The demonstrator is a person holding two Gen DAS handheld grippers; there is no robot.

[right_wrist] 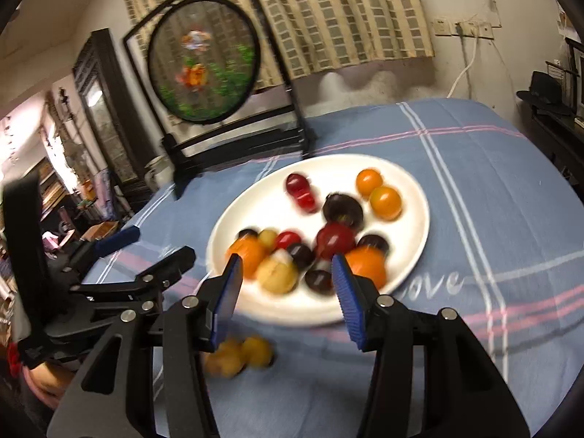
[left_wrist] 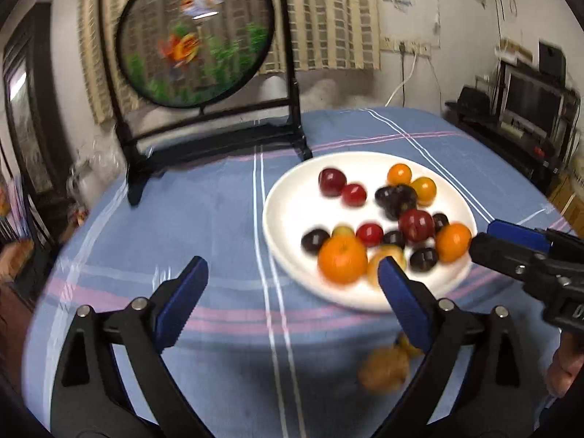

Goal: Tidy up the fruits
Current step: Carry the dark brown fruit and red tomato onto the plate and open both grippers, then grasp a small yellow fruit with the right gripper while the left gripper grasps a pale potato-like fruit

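Observation:
A white plate (left_wrist: 292,197) (right_wrist: 252,211) on the blue striped tablecloth holds several small fruits: orange, red, dark purple and yellow ones. A large orange fruit (left_wrist: 342,260) lies at the plate's near edge. Two yellow fruits (left_wrist: 383,367) (right_wrist: 239,357) lie on the cloth in front of the plate. My left gripper (left_wrist: 294,284) is open and empty, just left of and before the plate. My right gripper (right_wrist: 286,284) is open and empty over the plate's near rim; it also shows at the right of the left wrist view (left_wrist: 511,244). Both views are motion-blurred.
A black-framed round decorative screen (left_wrist: 197,33) (right_wrist: 204,58) stands at the back of the table (left_wrist: 182,211), left of the plate. Dark furniture (left_wrist: 518,109) stands to the right of the table. The left gripper's body (right_wrist: 109,273) shows at the left of the right wrist view.

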